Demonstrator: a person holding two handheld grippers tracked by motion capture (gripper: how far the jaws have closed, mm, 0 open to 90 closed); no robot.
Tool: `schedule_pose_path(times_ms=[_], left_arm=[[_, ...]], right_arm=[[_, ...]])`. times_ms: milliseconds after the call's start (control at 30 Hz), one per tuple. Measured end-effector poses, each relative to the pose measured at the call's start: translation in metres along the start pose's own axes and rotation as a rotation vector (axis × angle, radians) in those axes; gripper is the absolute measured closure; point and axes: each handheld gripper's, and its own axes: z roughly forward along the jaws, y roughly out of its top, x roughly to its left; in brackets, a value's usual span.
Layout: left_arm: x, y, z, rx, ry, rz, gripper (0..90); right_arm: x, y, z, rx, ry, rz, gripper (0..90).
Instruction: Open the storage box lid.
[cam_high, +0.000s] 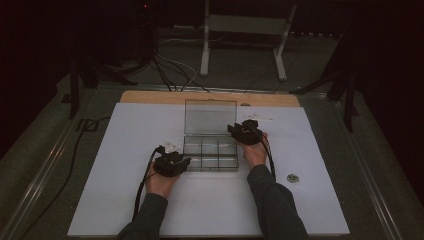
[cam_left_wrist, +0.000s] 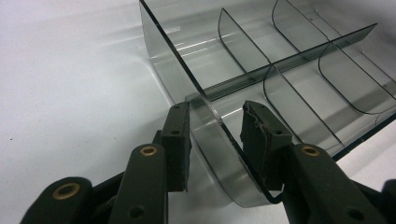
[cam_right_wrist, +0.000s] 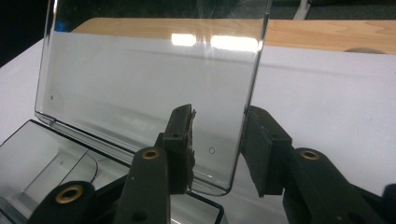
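Left gripper (cam_left_wrist: 215, 135) straddles the near-left corner wall of the clear compartment box (cam_high: 210, 154) at the middle of the white board (cam_high: 120, 200), jaws apart, pads not pressing. Right gripper (cam_right_wrist: 217, 140) brackets the upright lid (cam_right_wrist: 149, 93) edge, likewise unclenched. Judging from this, the lid is being opened or closed; next, steady the base and swing the lid gently.

Left tongs (cam_high: 186, 161) low, jaws part-open astride a clear wall, pads off it, left hand (cam_high: 161, 181) behind, right tongs (cam_high: 233, 128) raised, jaws part-open astride a clear upright panel edge, both forearms in dark sleeves
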Motion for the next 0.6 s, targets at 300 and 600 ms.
schedule_pose_path(times_ms=[300,600], left_arm=[[-0.0004,-0.0001,-0.0001,0.001,0.001,-0.001,65.4],[-0.0009,-0.0001,-0.0001,0.001,0.006,0.001,65.5]], right_arm=[[-0.0003,-0.001,0.0014,0.005,-0.003,0.002,61.9],[0.0,-0.0016,0.0027,0.011,-0.009,0.016,60.8]])
